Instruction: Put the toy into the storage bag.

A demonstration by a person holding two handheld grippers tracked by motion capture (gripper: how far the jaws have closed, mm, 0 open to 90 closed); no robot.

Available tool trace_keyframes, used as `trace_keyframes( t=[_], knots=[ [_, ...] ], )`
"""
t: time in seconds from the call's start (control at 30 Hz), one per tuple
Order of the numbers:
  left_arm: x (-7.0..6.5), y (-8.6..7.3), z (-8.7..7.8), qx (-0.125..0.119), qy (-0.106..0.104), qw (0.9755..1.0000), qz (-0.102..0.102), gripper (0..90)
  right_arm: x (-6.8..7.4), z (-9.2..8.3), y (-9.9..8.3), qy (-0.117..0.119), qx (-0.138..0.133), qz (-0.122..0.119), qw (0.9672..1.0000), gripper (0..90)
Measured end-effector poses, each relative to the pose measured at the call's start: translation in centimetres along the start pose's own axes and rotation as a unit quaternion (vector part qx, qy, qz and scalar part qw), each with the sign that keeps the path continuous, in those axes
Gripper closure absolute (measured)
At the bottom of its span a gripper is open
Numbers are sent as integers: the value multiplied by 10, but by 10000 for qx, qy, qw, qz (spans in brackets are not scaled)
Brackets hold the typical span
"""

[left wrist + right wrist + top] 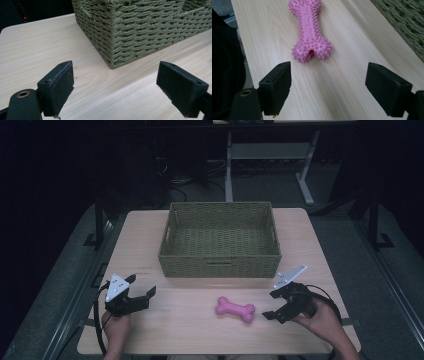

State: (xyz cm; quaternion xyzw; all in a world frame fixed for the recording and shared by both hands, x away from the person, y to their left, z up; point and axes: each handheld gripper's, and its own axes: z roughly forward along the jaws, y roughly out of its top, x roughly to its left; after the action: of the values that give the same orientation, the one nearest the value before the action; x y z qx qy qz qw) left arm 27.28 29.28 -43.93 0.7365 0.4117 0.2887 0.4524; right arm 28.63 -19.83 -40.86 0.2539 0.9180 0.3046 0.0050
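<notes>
On a pale wooden worktop [150, 245], the left hand-held gripper [141, 292] and right hand-held gripper [274, 305], both jaws apart and empty, flank a pink spiky rubber bone toy [235, 309]; beyond sits an olive woven rectangular basket [220, 265].

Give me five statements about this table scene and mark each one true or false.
1. The pink bone toy lies inside the basket. False: it lies on the table, in front of the basket.
2. The basket holds nothing. True.
3. The right gripper is clamped on the toy. False: its jaws stand open, short of the toy.
4. The left gripper is open. True.
5. The toy is nearer the left gripper than the right. False: it lies nearer the right.
</notes>
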Motion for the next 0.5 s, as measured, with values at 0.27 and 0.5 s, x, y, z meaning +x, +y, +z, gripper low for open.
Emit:
trace_keyframes(
  t=[0.27,0.5],
  knots=[
    [1,0,0,3,23,10000,-20,139,2,5,14,112,85,-197,9997,206],
    [2,0,0,-3,23,10000,-51,139,4,9,25,170,171,-332,9992,206]
  ],
)
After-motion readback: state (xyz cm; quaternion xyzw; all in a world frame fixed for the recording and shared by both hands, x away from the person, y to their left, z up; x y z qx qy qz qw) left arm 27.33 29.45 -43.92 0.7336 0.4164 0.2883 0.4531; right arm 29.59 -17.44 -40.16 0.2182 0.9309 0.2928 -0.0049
